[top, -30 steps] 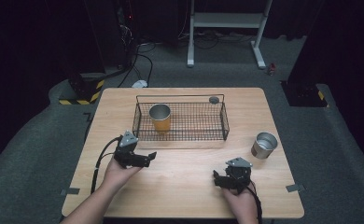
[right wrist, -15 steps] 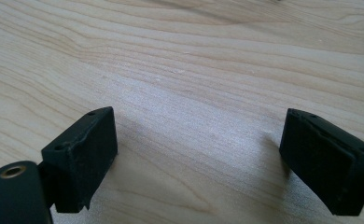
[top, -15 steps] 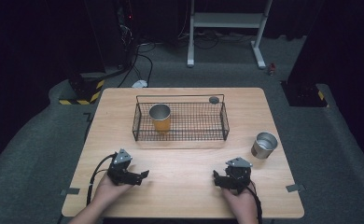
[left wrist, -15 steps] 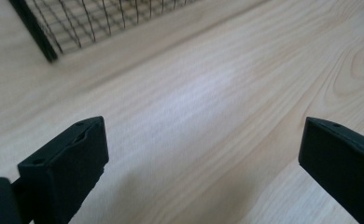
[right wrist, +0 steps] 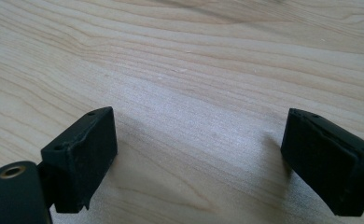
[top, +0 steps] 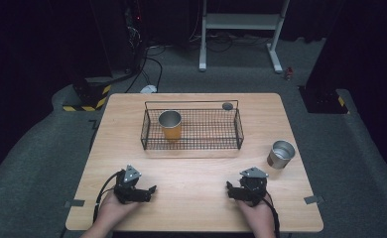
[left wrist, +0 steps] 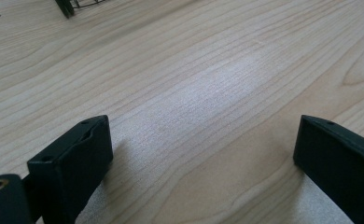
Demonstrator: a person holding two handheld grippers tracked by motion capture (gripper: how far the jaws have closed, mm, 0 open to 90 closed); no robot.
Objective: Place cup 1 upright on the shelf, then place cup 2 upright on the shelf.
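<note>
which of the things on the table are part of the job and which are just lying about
Part of the job:
- orange cup, upright in the wire basket
- steel cup, on the table right of the basket
- left gripper and right gripper, both open and empty

Lying about:
- small dark round thing behind the basket
- table

Left gripper (left wrist: 203, 154) sits low over the pale, wood-grain table top (left wrist: 208, 84), its two chunky black jaws coming up from the bottom corners with a wide gap and nothing but bare wood between them. They've just been closing a bit, though there's plenty of space left. Top left corner, you can just catch a bit of the black wire basket (left wrist: 70, 5) standing on the table, well apart from the jaws.
</note>
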